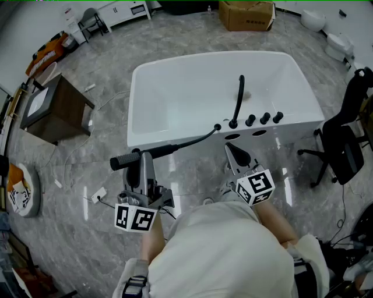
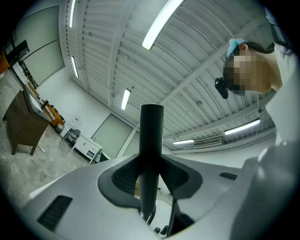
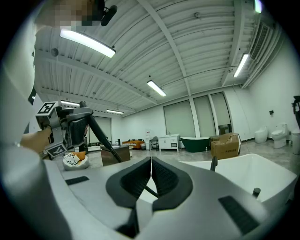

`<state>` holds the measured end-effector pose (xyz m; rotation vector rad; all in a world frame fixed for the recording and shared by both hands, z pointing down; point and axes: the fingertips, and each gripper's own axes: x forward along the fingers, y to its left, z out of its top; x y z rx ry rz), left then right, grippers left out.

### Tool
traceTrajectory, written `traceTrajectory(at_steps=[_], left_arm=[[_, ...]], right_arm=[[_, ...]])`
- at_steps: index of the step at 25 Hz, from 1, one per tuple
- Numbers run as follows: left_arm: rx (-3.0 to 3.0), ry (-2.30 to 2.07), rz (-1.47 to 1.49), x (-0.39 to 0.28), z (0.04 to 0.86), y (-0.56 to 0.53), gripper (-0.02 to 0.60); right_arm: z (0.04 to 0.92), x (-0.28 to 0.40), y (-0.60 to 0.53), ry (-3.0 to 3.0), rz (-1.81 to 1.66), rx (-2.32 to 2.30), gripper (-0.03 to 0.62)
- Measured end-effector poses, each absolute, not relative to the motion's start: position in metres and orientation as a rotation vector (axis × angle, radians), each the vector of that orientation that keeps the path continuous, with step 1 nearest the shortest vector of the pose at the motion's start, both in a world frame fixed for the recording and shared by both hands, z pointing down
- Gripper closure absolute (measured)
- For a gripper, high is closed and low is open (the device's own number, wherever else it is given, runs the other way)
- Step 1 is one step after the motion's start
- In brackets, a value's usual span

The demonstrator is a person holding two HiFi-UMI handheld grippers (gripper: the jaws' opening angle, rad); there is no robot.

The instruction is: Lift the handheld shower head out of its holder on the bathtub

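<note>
Nearest me, both claws sit just ahead of my chest, over the grey marble floor [image 1: 192, 174]. The left claw [image 2: 151, 176] is clenched on the black shower head [image 2: 151, 136], its pads pressing either side of the handle, which stands up between them in the left gripper view. From the head view, that shower head [image 1: 133, 158] lies crosswise at the tip of the left claw [image 1: 144, 157], out of its holder, in front of the bathtub's near wall and not touching it. The right claw [image 3: 150, 180] is closed with its pads meeting and nothing gripped (a thin dark line shows behind them only); it hangs beside the left one, near the tub wall [image 1: 233, 152]. A black hose [image 1: 195, 140] runs from the handle to the white bathtub [image 1: 145, 87], meeting its near rim beside the three black knobs [image 1: 264, 118] and the curved black spout [image 1: 238, 99]. Further off stand a dark wooden cabinet [image 1: 55, 110] at left, a black office chair [image 1: 344, 145] at right and a cardboard box [image 1: 245, 14] beyond the tub.
</note>
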<state>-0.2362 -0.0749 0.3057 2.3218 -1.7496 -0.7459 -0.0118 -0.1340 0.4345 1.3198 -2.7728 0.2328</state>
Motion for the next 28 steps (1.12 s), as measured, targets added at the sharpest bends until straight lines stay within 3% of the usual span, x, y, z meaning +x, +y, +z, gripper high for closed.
traceTrajectory(at_steps=[28], left_arm=[[2.33,-1.721,-0.766,-0.2306,0.3011,-0.076,0.44]], right_arm=[[0.4365,-0.0134,-0.1314,-2.761,0.238,1.318,0.574]])
